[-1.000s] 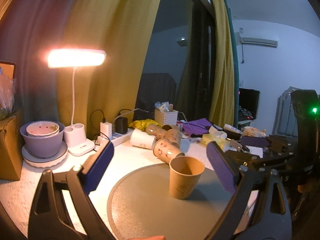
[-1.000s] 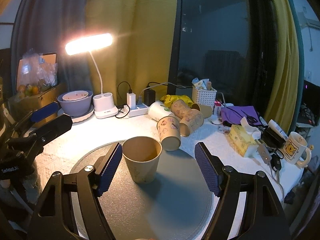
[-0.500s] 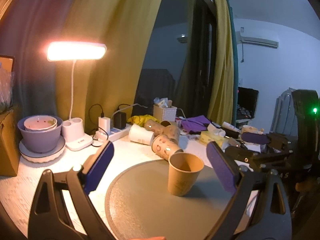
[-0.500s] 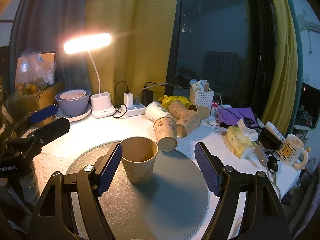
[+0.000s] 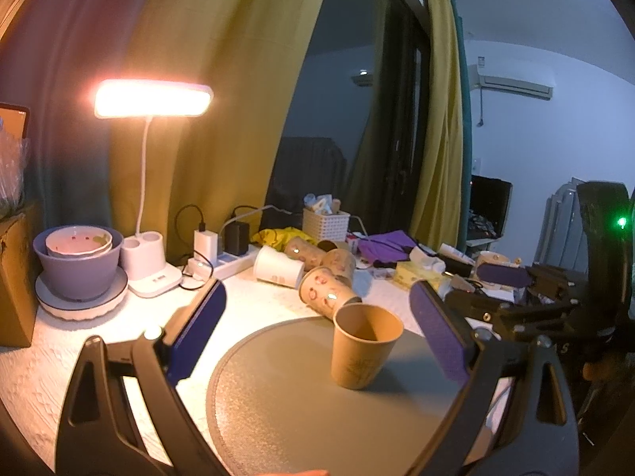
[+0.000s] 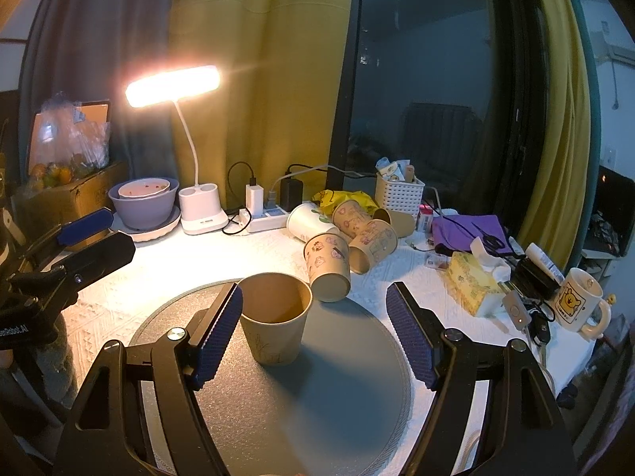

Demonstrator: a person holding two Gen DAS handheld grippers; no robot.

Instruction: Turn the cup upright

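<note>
A brown paper cup (image 5: 363,347) stands upright, mouth up, on a round grey mat (image 5: 285,404); it also shows in the right wrist view (image 6: 274,323). My left gripper (image 5: 317,335) is open and empty, with the cup between its pads but nearer the right one, not touched. My right gripper (image 6: 313,331) is open and empty; the cup stands just beyond its left pad (image 6: 218,335). The left gripper also shows at the left of the right wrist view (image 6: 87,238).
Several paper cups (image 6: 349,242) lie on their sides behind the mat. A lit desk lamp (image 6: 198,206), stacked bowls (image 6: 143,202), a power strip (image 6: 264,220), a white basket (image 6: 399,196), a tissue pack (image 6: 472,283) and a mug (image 6: 577,303) crowd the table's back and right.
Both grippers have drawn back and lifted slightly from the upright cup; the cup has stayed in place on the mat.
</note>
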